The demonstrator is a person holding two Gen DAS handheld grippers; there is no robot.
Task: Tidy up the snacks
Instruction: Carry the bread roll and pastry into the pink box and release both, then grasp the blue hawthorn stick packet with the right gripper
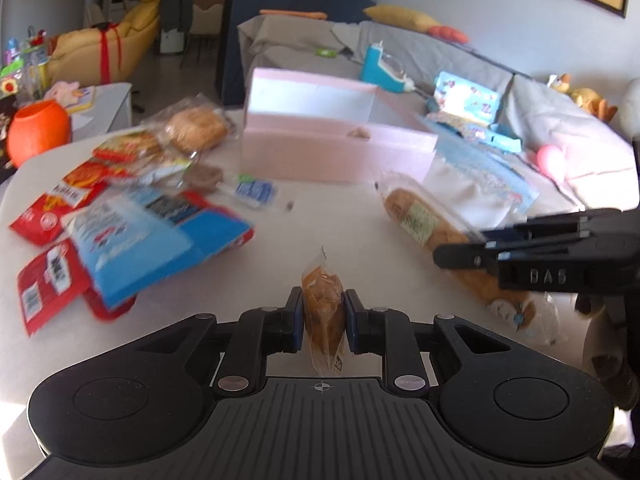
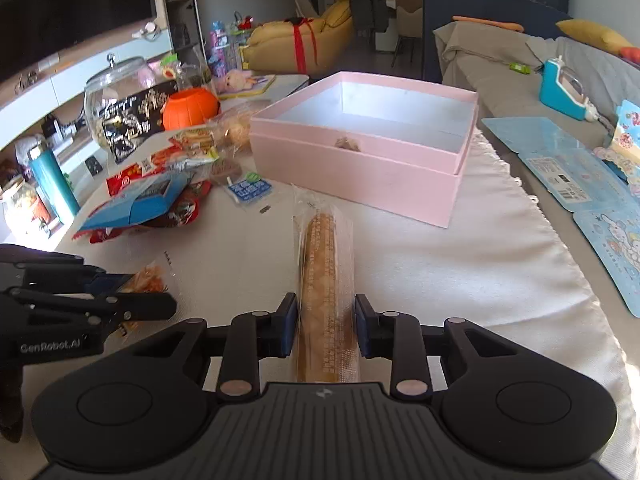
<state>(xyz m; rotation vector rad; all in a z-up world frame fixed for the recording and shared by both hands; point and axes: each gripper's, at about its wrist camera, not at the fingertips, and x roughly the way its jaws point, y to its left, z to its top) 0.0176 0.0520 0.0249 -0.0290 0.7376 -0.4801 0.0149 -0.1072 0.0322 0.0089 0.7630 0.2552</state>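
Your left gripper (image 1: 323,316) is clamping a small wrapped cake (image 1: 322,300); your right gripper (image 2: 326,330) is gripping a long wrapped bread roll (image 2: 326,284), pink box (image 2: 360,160) ahead.

Pale pink box (image 2: 360,168), orange pumpkin pot (image 2: 191,107), blue snack packet (image 1: 160,240), red wrappers (image 1: 48,284)
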